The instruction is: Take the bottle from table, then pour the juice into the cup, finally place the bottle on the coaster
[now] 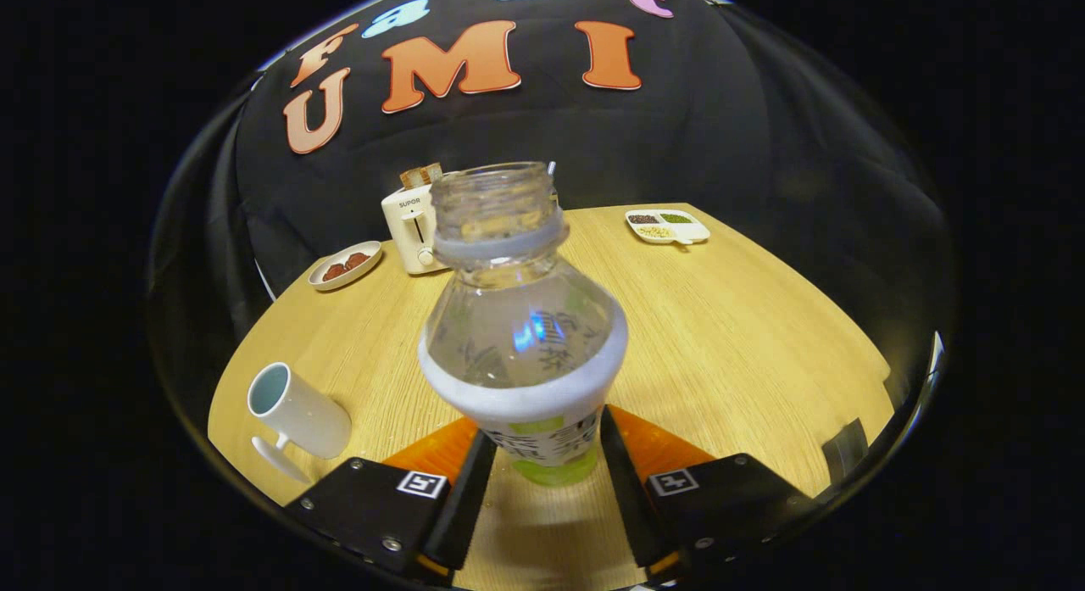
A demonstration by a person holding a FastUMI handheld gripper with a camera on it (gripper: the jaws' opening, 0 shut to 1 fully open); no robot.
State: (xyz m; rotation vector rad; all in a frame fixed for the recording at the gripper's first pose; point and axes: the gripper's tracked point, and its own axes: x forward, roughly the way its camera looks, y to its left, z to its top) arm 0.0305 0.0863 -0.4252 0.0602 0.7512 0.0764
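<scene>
Jaws clamp upright bottle point(525, 320); cup point(297, 417) beside.

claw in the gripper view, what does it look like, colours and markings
The claw has two black fingers with flat inner pads, angled toward each other. Each sits on a blocky black housing fixed with small silver screws and carrying a square black-and-white tag on top. Orange parts show behind the fingers and as thin strips at their lower ends. No cables or sleeves are visible.

Bare table point(746, 337) right of the bottle point(521, 337); cup point(297, 413) and toaster point(411, 231) crowd the left.
</scene>
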